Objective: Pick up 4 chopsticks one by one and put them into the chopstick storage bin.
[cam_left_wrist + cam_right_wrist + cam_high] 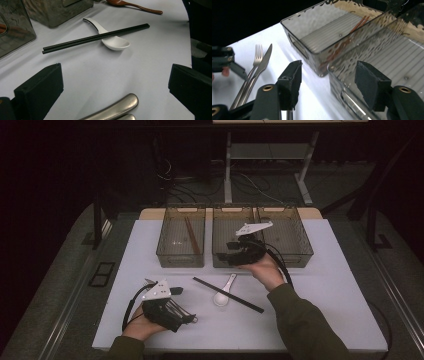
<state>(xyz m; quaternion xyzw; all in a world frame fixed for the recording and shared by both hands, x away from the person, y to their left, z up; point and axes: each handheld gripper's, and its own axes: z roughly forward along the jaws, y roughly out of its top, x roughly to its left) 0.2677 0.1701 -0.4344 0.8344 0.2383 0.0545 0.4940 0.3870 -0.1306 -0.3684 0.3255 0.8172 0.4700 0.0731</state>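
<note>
My left gripper (181,316) rests low on the near left of the white table (330,290). Seen in its own view, the left gripper (116,75) stands open, and the steel handles of a fork and knife (117,108) lie on the table between its jaws, untouched by the pads. My right gripper (235,254) hovers at the front wall of the middle bin (220,227); in its own view the right gripper (332,85) is open with nothing between its jaws. A white soup spoon (112,40) lies under a pair of black chopsticks (95,37).
Three clear bins stand in a row at the back. The left bin (167,235) holds brown chopsticks (192,236), the right bin (300,237) sits beyond my right hand. A brown wooden spoon (135,6) lies farther off. The fork and knife (259,65) point toward the bins.
</note>
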